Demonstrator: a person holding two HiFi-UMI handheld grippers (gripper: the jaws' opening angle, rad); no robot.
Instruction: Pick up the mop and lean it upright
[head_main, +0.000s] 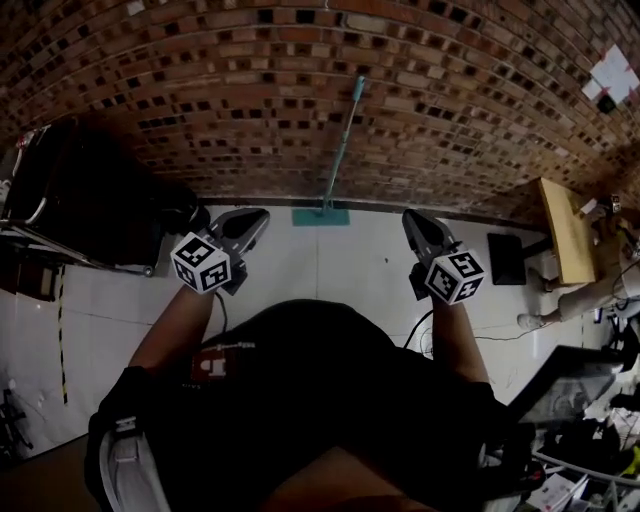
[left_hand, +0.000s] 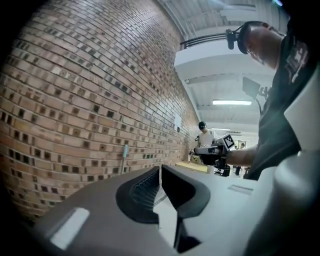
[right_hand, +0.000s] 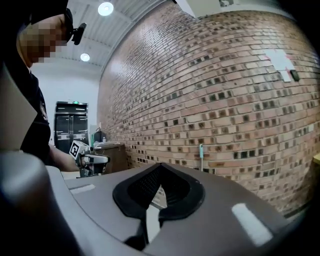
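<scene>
The mop (head_main: 341, 145) leans on the brick wall (head_main: 200, 90) with its head on the floor (head_main: 320, 262) so it cannot fall, while the left tongs (head_main: 254, 217) and right tongs (head_main: 412, 220) hang back from it, pressed together and empty.

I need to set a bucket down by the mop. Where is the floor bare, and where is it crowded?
Bare: the white floor between the mop at the brick wall and the person, flanked by the left gripper and right gripper. Crowded: dark cabinet at left, wooden table and clutter at right.
</scene>
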